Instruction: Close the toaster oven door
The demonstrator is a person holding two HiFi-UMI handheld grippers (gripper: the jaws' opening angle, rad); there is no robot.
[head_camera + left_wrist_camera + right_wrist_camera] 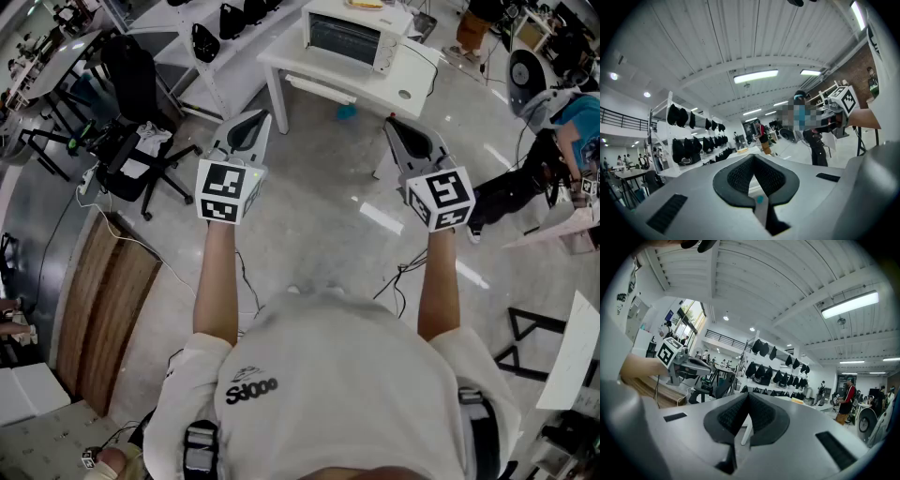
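Note:
The white toaster oven (352, 36) stands on a white table (412, 89) at the top of the head view, some way ahead of me. Its dark glass door stands upright against the front, and something yellow lies on top of the oven. My left gripper (246, 120) and right gripper (401, 127) are held out over bare floor, well short of the table. Both point at it. In the left gripper view the left gripper (754, 176) has its pads together with nothing held. The right gripper (747, 416) looks the same in its own view.
A black office chair (131, 141) with a tangle of gear stands at the left. A rack of black items (234, 19) lies beyond it. A wooden strip (103, 319) and cables lie on the floor. A person (562, 141) is at the right. A small blue object (347, 112) lies under the table.

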